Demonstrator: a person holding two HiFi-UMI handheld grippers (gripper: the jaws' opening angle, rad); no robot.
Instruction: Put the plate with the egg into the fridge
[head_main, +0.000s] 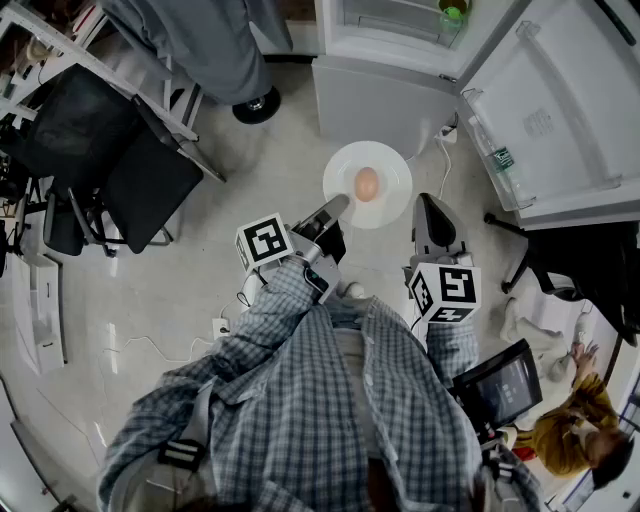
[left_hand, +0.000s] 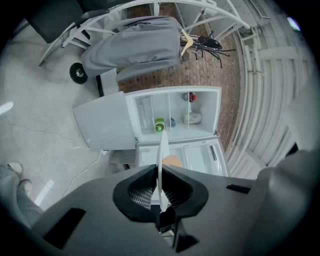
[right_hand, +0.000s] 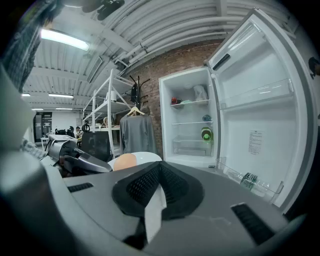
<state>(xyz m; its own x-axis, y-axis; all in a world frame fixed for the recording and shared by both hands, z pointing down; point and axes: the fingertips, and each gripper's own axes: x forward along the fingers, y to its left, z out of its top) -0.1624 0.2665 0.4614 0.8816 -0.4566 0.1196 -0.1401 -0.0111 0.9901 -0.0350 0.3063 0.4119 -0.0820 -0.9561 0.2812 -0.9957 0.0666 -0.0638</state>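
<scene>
The plate (head_main: 391, 168) is round, plain white and shallow, and the egg (head_main: 367, 184), pale brown and whole, lies at its middle. I hold the plate level in the air above the pale floor (head_main: 270, 170), just in front of the open fridge (head_main: 380, 95), whose door (head_main: 560, 110) is swung wide to my right.

In the head view the frame's top edge cuts the fridge off, so only its lowest shelf and a green-capped bottle (head_main: 452, 14) show. My checked shirt (head_main: 330, 400) covers the rear of both grippers. In the left gripper view the plate is edge-on, a thin white line, and the egg is half hidden behind the jaw housing.

My left gripper (head_main: 335, 207) is clamped on the plate's near-left rim, the ribbed pads pressed to both faces. My right gripper (head_main: 424, 203) has its jaws drawn in on a white sliver of the right rim, the plate and egg reaching away to its left.
</scene>
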